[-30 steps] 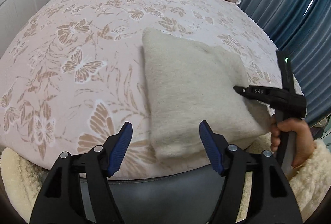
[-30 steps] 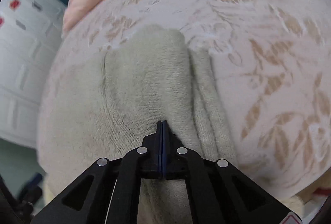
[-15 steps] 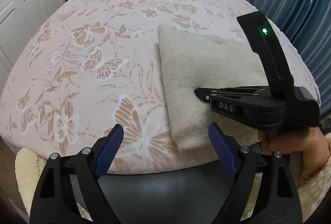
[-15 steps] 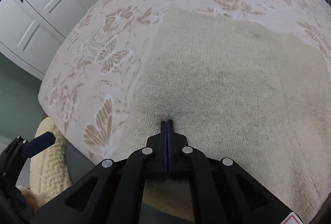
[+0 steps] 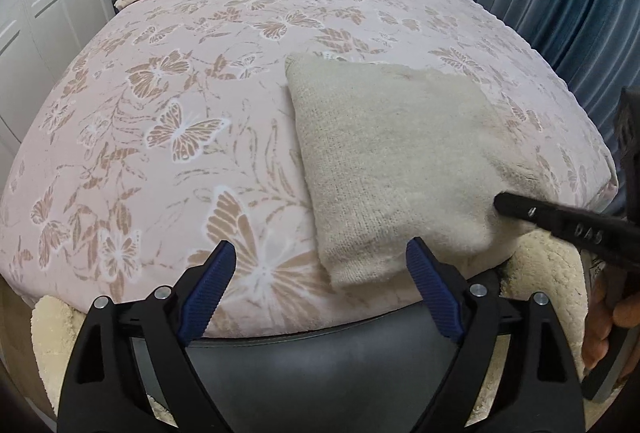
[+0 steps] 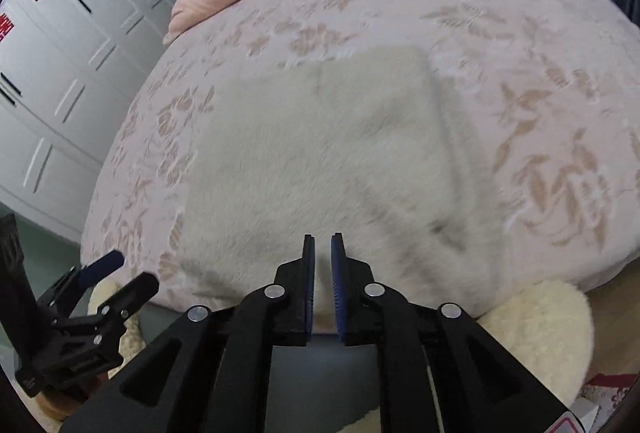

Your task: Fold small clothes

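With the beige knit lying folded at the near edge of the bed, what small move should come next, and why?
Probably draw the right gripper back off the beige knit. Its jaws stand slightly parted with no cloth between them, so it appears to have let go. The knit lies flat as a neat rectangle on the bedspread, and the left gripper is wide open, holding nothing. The fold looks finished.

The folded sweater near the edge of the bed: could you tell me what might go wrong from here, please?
1. The sweater lies with its near corner at the edge of the bed; a nudge could slide it off.
2. The right gripper is only slightly open and close to the knit, so its pads might snag and reopen the fold.
3. The left gripper is open beside the near corner and could catch it.
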The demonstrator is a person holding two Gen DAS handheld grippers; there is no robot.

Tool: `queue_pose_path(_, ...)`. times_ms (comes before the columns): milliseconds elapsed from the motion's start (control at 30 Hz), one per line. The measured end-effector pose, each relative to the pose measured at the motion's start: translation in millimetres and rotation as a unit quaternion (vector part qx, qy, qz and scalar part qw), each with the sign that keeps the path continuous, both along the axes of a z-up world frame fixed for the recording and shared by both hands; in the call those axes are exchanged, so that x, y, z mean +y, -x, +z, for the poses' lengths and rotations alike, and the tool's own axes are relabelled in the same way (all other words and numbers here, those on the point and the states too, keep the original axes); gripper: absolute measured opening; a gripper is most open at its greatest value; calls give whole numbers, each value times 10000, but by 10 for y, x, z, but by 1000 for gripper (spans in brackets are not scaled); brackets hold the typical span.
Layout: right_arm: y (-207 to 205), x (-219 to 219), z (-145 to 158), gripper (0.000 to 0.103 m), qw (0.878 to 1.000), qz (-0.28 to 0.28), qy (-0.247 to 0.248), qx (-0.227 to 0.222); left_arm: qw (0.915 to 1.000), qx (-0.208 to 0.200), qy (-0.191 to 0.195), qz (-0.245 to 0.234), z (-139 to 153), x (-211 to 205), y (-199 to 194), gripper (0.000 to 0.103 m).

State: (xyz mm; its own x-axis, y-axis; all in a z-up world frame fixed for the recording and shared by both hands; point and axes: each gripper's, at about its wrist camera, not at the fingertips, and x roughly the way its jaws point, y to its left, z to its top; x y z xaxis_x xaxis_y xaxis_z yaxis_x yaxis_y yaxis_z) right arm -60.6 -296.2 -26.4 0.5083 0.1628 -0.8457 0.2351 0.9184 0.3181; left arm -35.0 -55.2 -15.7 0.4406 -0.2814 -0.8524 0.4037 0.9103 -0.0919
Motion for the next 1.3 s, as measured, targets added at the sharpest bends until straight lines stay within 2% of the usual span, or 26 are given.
queue_pose_path(33, -1, -120, 13, 26, 9997, -182, 157, -14, 10000, -25, -15, -13, 2, -18, 10, 87)
queue_pose_path(67, -10, -238, -14, 27, 9993, -312, 198, 49, 10000, -24, -49, -19, -3, -41, 9, 88)
queue_pose_path(200, -16, -421, -233, 27, 9980, -286, -452, 324, 10000, 47, -14, -20, 13, -115, 9, 88)
queue_pose_path(267, -38, -349, -302, 27, 9985, -114, -280, 454, 9999, -55, -54, -103, 47, -166, 48, 88)
queue_pose_path(333, -9, -288, -198, 28, 9995, -133, -85, 286, 9996, -116, -173, -181, 51, -219, 70, 88)
queue_pose_path(367, 29, -302, -88, 33, 9998, -195, -99, 45, 9995, -115, -197, -216, 54, -234, 79, 88)
queue_pose_path(400, 56, -326, -4, 48, 9995, -276, -80, -113, 9994, -130, -203, -231, 61, -239, 91, 88)
queue_pose_path(467, 64, -423, 41, 58, 9990, -423, 13, -157, 9994, -170, -211, -213, 75, -234, 105, 89)
queue_pose_path(600, -68, -580, -292, 55, 9978, -471, -358, 284, 9997, -19, -176, -171, 38, -264, 85, 89)
queue_pose_path(633, -94, -568, -369, 48, 9974, -443, -459, 337, 9997, 20, -165, -165, 35, -271, 87, 89)
queue_pose_path(667, -114, -543, -415, 28, 9975, -422, -447, 342, 9997, 34, -147, -171, 40, -283, 94, 89)
queue_pose_path(700, -134, -516, -421, 20, 9979, -345, -442, 314, 9997, 11, -147, -189, 54, -294, 105, 89)
queue_pose_path(733, -136, -503, -368, 19, 9983, -331, -425, 216, 9996, -38, -183, -207, 66, -306, 118, 89)
queue_pose_path(833, -46, -495, 62, 16, 9985, -273, -140, -453, 9992, -137, -278, -238, 93, -315, 141, 89)
queue_pose_path(900, -1, -549, 175, 16, 9977, -292, 32, -611, 9993, -130, -295, -204, 86, -307, 135, 90)
queue_pose_path(933, -12, -593, 73, 16, 9984, -317, 114, -445, 9994, -96, -292, -186, 70, -308, 128, 90)
queue_pose_path(1000, -96, -669, -375, 18, 9991, -246, 240, 244, 9994, -24, -304, -168, 35, -319, 111, 90)
queue_pose_path(1033, -99, -697, -576, 19, 9985, -260, 114, 467, 9994, 12, -309, -171, 14, -333, 105, 90)
queue_pose_path(1067, -45, -738, -594, 20, 9984, -425, -93, 349, 9993, 48, -317, -190, -3, -347, 102, 90)
queue_pose_path(1133, 14, -779, -401, 22, 9975, -618, -320, 115, 9989, 83, -388, -240, -18, -359, 109, 90)
queue_pose_path(1200, 76, -737, -137, 27, 9966, -799, -125, -145, 9988, 50, -446, -210, -23, -335, 118, 90)
queue_pose_path(1233, 92, -679, 4, 27, 9965, -783, -21, -293, 9988, 69, -459, -159, -30, -307, 109, 91)
queue_pose_path(1300, 74, -493, 259, 27, 9973, -432, -114, -587, 9987, 108, -497, -27, -47, -250, 74, 91)
